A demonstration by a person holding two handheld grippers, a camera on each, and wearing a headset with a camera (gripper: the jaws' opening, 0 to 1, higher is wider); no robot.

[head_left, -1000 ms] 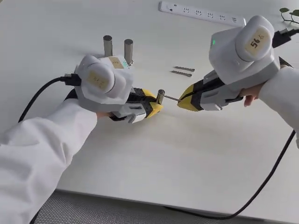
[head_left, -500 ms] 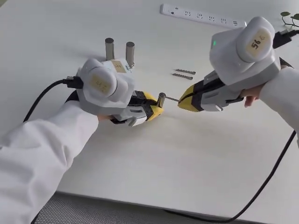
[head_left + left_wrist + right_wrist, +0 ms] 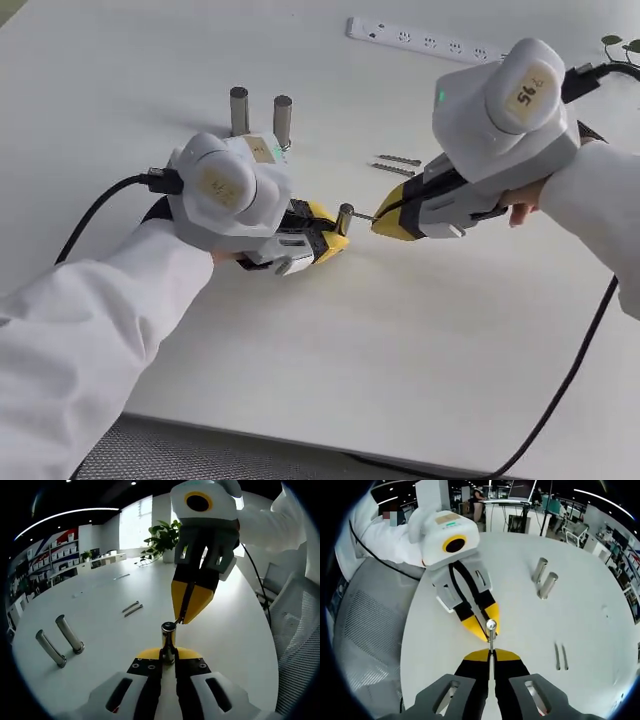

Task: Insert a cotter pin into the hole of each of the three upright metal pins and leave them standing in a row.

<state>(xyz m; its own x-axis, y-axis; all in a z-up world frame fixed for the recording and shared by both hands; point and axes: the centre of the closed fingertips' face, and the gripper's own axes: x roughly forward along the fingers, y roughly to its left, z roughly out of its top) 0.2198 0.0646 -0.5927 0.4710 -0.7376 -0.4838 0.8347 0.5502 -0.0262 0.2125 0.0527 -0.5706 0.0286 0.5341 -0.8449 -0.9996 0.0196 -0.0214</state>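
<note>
My left gripper [image 3: 333,232] is shut on a short upright metal pin [image 3: 344,217], which stands between its yellow jaws [image 3: 168,636]. Opposite it, my right gripper [image 3: 381,224] is shut on a thin cotter pin [image 3: 362,215] whose tip meets the top of the held metal pin [image 3: 491,626]. In the left gripper view the right gripper [image 3: 190,605] points down at the pin's head. Two more metal pins [image 3: 239,109] [image 3: 282,119] stand upright behind the left gripper. Two spare cotter pins [image 3: 396,164] lie flat beyond the right gripper's jaws.
A white power strip [image 3: 434,43] lies along the far edge of the white table [image 3: 400,330]. Black cables trail from both grippers toward the near edge. White sleeves cover both arms. A plant leaf shows at the far right corner.
My right gripper has moved left, bringing the cotter pin closer into the head of the held metal pin. The left gripper holds its place; the view has shifted slightly.
</note>
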